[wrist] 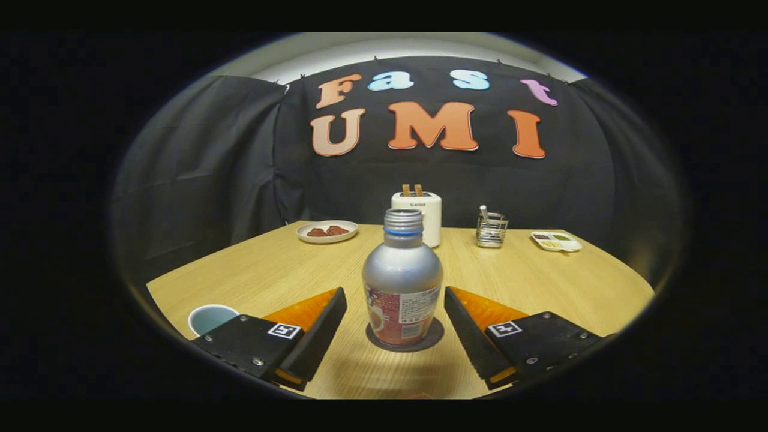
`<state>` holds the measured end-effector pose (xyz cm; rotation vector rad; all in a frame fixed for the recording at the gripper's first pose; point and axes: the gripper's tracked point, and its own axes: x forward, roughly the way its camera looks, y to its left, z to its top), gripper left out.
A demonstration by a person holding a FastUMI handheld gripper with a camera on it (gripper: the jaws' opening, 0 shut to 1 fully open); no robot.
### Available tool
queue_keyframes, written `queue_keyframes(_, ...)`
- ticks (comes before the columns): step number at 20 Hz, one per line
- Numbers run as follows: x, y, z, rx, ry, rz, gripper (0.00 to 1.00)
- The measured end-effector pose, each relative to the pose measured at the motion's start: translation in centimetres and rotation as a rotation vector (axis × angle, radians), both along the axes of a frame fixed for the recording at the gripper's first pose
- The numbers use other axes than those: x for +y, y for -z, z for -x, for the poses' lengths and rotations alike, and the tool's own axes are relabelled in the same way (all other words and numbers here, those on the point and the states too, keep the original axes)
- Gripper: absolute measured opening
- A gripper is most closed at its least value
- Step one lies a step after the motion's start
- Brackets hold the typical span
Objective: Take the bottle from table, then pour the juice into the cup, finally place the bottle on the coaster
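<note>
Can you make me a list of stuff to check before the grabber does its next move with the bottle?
1. Bottle standing upright: ok.
2. Bottle sitting on the dark coaster: ok, the coaster's edge rings its base.
3. Gripper fingers off the bottle: ok, they are spread with a gap on each side.
4. Cup out of the way: ok, it stands beside the left finger, apart from the bottle.
5. Juice poured into the cup: cannot tell, its inside is hard to see.
6. Toaster and plate far from the fingers: ok, both stand beyond the bottle.
</note>
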<state>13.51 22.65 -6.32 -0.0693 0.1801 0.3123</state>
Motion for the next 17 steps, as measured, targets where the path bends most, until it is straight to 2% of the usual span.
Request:
queue_keyframes(10,-5.6,-7.8,6.2,-0.093,0.091,-0.005,0.97)
queue_keyframes(17,-8.5,-9.5,10.3,-0.124,0.133,0.009,0.97)
